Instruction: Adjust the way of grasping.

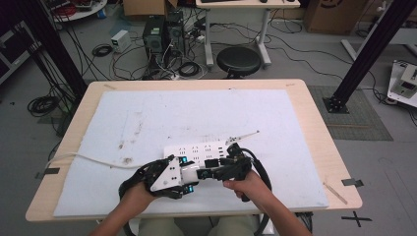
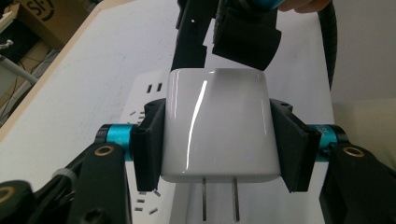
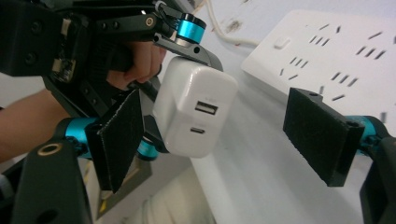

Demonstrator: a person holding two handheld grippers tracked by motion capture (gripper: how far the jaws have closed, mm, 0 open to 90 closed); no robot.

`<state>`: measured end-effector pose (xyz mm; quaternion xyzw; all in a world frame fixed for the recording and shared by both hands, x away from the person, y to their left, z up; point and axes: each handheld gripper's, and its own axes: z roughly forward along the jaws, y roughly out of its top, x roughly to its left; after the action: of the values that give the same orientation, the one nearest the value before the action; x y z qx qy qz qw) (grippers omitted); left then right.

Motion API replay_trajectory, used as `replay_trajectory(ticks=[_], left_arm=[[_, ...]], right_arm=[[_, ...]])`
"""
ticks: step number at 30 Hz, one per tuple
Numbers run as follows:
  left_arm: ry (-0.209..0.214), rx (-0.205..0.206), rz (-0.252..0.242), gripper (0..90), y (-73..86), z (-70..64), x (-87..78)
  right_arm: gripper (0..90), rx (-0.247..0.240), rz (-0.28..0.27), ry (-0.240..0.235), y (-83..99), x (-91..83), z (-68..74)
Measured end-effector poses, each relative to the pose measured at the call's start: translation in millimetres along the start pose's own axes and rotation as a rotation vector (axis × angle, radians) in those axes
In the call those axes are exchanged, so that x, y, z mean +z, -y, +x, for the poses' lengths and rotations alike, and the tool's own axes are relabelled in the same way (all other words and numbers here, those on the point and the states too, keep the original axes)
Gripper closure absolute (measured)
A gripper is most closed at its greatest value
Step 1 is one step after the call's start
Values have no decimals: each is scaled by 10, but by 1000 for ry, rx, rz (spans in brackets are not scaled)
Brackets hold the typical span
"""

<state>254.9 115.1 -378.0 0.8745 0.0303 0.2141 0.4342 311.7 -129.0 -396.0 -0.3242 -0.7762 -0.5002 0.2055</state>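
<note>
Charger first: a white, glossy plug-in block, sitting clamped between the fingers of my left gripper, pads pressed on its two flat side faces. In the left gripper view its two metal prongs point down and toward the camera, with the white power strip lying on the table just behind and below it. In the right gripper view I see its end face with two ports, one above the other.

I judge it to be a light, rigid plastic shell, not fragile in the body, but slick. The gloss shows in the long highlights on its face, so it could twist or slide in a loose pinch. The flat sides are the right place to hold, and the pads already sit there, around the middle of the block. I would keep off the prongs, since they could bend, and off the rounded corners, where the pads would find little purchase.

My right gripper hovers close by with its fingers spread wide and nothing between them; the charger lies just beyond its left pad. From the high view both grippers meet over the near edge of the strip, on the white mat covering the table. The strip's white cord runs off to the left.

Seating the prongs will likely need a firm, square push, so any tilt in the grip matters.
</note>
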Motion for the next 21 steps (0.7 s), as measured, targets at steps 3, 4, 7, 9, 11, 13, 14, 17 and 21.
replay_trajectory(ticks=[3, 4, 7, 9, 11, 13, 14, 17, 21], left_arm=[[-2, 9, -7, 424, -16, -8, 13], [1, 12, -9, 425, -24, -9, 18], [5, 22, -12, 425, -49, -18, 39], [8, 27, -12, 425, -61, -25, 55], [12, 30, -13, 424, -72, -28, 65], [11, 31, -18, 424, -79, -32, 71], [12, 32, -17, 425, -83, -33, 70], [11, 39, -23, 425, -93, -37, 71], [6, 47, -24, 424, -97, -50, 78]], right_arm=[[211, 47, 10, -27, 2, 27, -21], [213, 50, 14, -33, 3, 36, -32], [241, 76, 19, -65, 6, 68, -46], [253, 87, 20, -78, 5, 81, -50], [268, 92, 31, -81, 2, 92, -59], [298, 106, 40, -85, 6, 95, -69], [311, 100, 35, -94, 8, 100, -78], [379, 110, 42, -112, 7, 95, -80], [479, 111, 53, -141, 6, 105, -90]])
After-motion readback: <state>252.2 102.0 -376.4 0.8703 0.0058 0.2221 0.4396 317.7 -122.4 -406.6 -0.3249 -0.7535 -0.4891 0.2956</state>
